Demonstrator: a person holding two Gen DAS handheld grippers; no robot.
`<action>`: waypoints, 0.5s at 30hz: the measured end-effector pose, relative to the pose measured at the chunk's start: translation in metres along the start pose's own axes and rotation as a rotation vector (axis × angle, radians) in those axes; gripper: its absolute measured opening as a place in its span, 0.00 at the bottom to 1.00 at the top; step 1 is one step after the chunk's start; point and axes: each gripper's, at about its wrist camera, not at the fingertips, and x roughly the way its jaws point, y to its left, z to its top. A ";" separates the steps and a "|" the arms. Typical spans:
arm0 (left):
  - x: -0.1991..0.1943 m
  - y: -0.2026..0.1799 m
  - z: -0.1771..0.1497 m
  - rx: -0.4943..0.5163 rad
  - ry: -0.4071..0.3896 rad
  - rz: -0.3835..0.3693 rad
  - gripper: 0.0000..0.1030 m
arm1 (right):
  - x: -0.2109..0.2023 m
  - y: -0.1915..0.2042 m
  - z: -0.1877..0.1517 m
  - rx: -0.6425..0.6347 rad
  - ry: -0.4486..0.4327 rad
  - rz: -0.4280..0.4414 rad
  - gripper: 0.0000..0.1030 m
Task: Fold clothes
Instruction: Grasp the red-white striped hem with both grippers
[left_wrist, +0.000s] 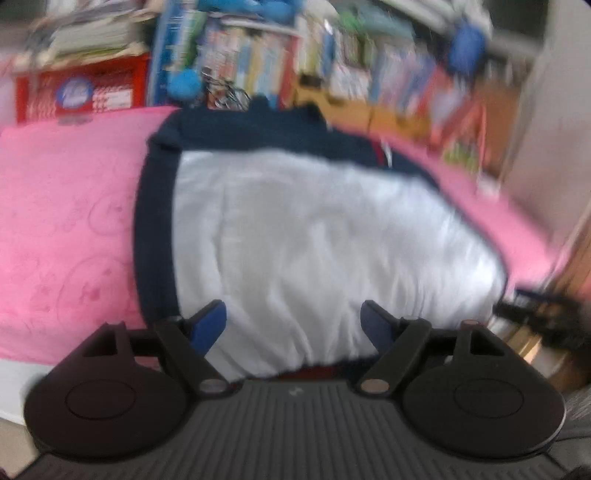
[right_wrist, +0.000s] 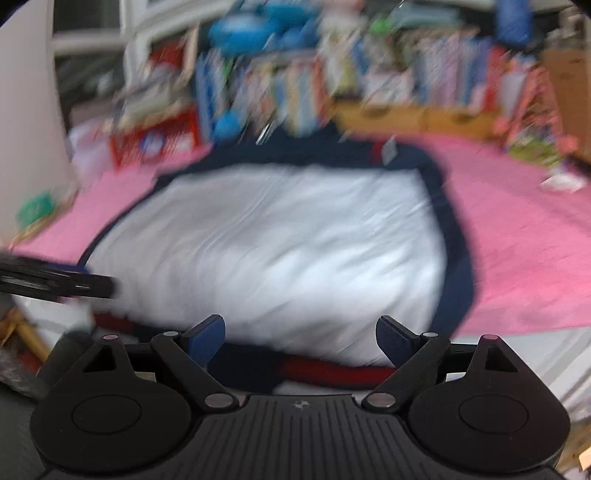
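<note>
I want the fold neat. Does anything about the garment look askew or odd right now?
Nothing alarming: the white and navy garment lies spread on the pink bedcover, only wrinkled. Blur hides finer detail.

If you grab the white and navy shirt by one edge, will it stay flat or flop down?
The shirt will probably flop: its white cloth shows soft wrinkles as it lies on the pink bedspread. It looks thin, so likely light. It shouldn't roll, though it may drag and bunch.

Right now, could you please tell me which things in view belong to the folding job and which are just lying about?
For the job: white and navy garment, left tool, right tool, both open.

Lying about: pink bedcover, books, red crate.
</note>
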 end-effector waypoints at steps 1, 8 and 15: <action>-0.003 0.011 -0.001 -0.047 -0.025 -0.025 0.77 | -0.002 -0.013 -0.004 0.017 -0.024 -0.019 0.86; -0.002 0.037 -0.016 -0.040 -0.004 -0.114 0.79 | 0.017 -0.069 -0.027 0.163 0.039 0.005 0.83; -0.003 0.054 -0.035 -0.050 0.080 -0.133 0.79 | 0.046 -0.065 -0.037 0.145 0.092 0.080 0.83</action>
